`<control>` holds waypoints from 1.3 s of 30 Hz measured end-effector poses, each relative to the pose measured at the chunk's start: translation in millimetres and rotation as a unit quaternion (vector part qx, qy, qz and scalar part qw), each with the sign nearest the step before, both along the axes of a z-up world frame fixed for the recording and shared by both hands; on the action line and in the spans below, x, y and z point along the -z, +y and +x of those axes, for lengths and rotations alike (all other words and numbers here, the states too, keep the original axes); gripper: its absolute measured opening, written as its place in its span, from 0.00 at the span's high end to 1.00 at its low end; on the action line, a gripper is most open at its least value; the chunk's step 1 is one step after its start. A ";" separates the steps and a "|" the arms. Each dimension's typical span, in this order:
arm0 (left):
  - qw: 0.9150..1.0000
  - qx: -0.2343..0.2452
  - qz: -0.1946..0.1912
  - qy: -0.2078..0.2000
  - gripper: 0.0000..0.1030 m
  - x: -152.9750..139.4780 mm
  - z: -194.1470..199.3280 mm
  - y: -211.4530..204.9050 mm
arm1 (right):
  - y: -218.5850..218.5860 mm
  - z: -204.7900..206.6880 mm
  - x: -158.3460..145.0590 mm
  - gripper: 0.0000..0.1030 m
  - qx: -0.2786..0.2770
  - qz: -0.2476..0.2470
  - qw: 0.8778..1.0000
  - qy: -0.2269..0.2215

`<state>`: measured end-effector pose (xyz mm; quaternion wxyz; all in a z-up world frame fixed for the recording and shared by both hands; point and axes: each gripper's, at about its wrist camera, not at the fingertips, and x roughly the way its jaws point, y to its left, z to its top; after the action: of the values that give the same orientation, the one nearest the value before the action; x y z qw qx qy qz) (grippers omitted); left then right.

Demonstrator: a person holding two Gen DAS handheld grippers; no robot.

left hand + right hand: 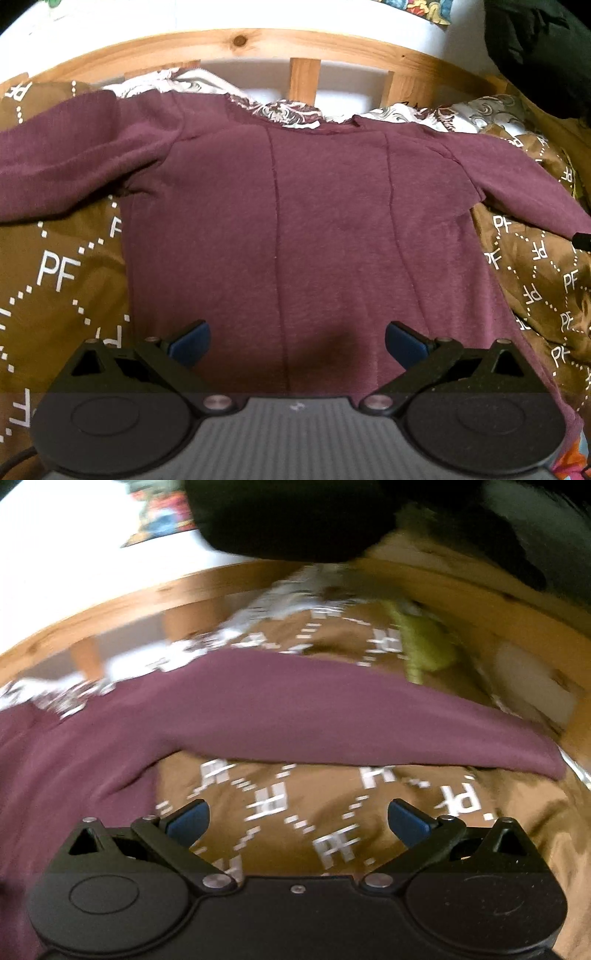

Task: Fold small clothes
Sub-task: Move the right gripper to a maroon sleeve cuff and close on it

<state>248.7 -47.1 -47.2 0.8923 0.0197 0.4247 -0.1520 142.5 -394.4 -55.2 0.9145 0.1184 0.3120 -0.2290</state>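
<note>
Sweater: the maroon sweater (295, 229) lies flat on the brown PF-print bedcover (59, 266), both sleeves spread outward.
Your left gripper (297, 343): wide open above the sweater's lower part, holding nothing.
Your right gripper (298, 823): wide open over the bedcover, just below the right sleeve (332, 716).
Behind: the wooden bed frame (240, 44).

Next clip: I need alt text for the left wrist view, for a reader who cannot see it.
A maroon long-sleeved knit top lies flat, sleeves spread, on a brown bedspread printed with white PF letters. The open left gripper hovers over its lower part, holding nothing. A pine slatted headboard crosses the background.
</note>
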 end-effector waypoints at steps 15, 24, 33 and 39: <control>0.999 -0.012 -0.037 0.025 0.01 18.5 5.5 13.0 | -63.9 5.9 21.0 0.01 0.134 -0.034 0.988 -0.062; 0.997 -0.025 -0.067 0.022 0.01 16.2 6.8 25.9 | -84.1 -3.8 24.9 0.15 0.182 -0.037 0.979 -0.084; 0.997 -0.022 -0.071 0.026 0.01 19.0 5.9 27.1 | -138.4 -35.5 22.9 0.22 0.311 0.002 0.945 -0.104; 0.997 -0.023 -0.071 0.023 0.01 19.0 5.7 26.9 | -158.0 -34.6 26.9 0.41 0.347 0.012 0.933 -0.090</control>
<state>254.4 -20.2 -66.2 0.8846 -0.0569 0.4339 -0.1611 107.9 -552.4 -82.2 0.8007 0.2505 0.1705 -0.5168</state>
